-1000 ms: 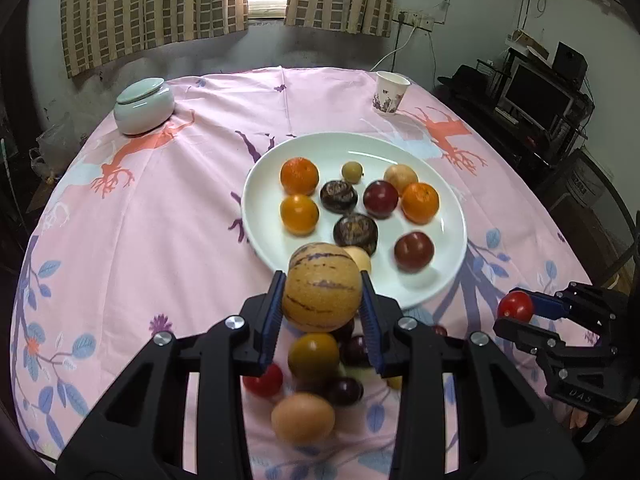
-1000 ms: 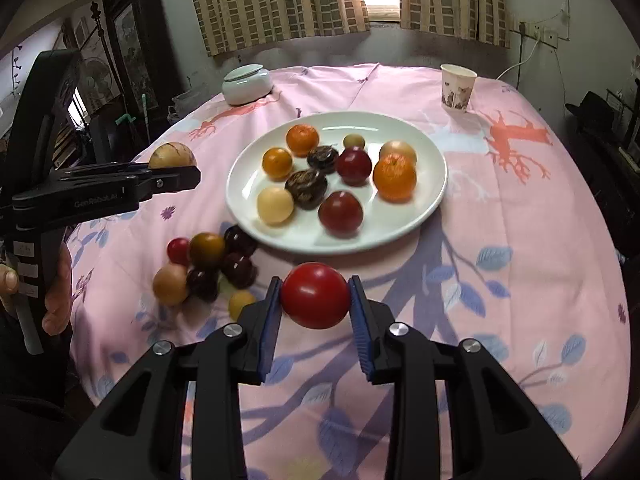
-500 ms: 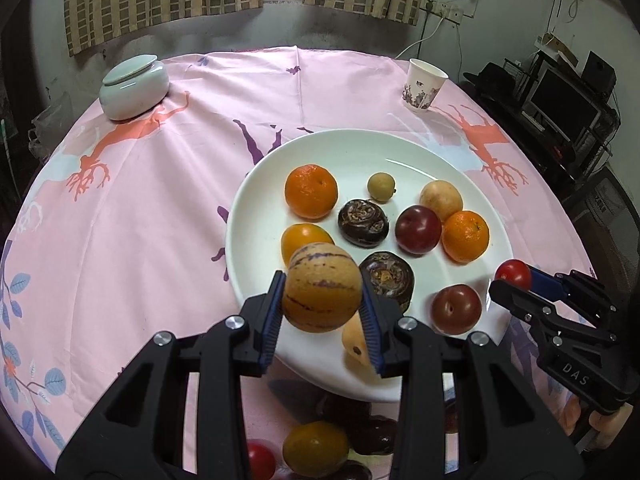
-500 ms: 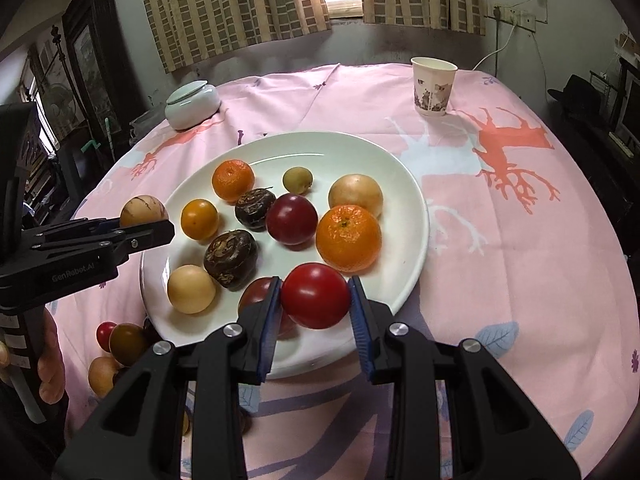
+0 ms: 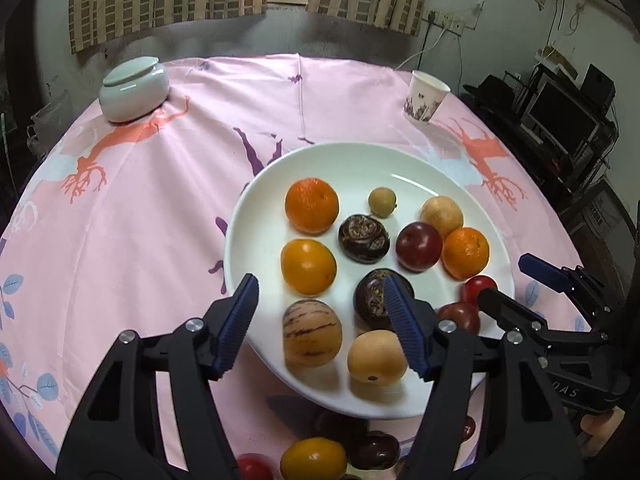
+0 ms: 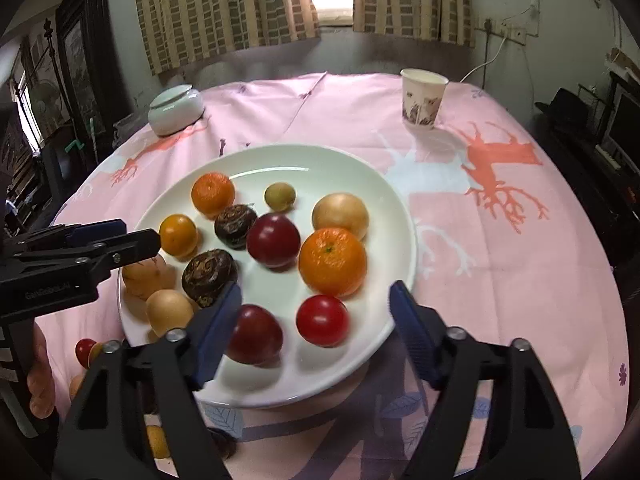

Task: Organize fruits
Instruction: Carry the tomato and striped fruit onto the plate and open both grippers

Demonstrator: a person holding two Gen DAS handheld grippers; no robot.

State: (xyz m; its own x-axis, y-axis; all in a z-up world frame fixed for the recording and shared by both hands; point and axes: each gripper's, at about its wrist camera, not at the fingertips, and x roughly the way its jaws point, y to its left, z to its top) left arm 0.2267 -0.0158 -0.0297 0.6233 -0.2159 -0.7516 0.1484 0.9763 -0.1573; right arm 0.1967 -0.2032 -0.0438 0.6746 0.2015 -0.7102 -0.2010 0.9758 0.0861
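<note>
L gripper [image 5: 322, 326]: jaws opening, spread wide, gripping nothing. The striped melon [image 5: 312, 333] lies between them but clear of both pads, resting on the near part of the white plate [image 5: 256, 208], w/ a tan fruit [image 5: 377, 357] just beside it. Prob. let go low over the plate so it settles instead of rolling.

R gripper [image 6: 316, 330]: jaws also opening, wide, nothing held. The red tomato [image 6: 322, 320] sits free between them on the plate's near edge, next to a dark red plum [image 6: 254, 334] and just in front of an orange [image 6: 333, 262].

Plate is the collecting spot: oranges, plums, dark wrinkled fruits already on it, spaced out, not stacked.

More fruit remains off the plate, on the pink tablecloth [image 5: 132, 216] just past its near rim, e.g. a yellow-orange one [image 5: 313, 458]. So task part done, I'd say. Paper cup [image 6: 423, 98] and lidded jar [image 5: 134, 90] stand well beyond the plate's far rim, out of the way.
</note>
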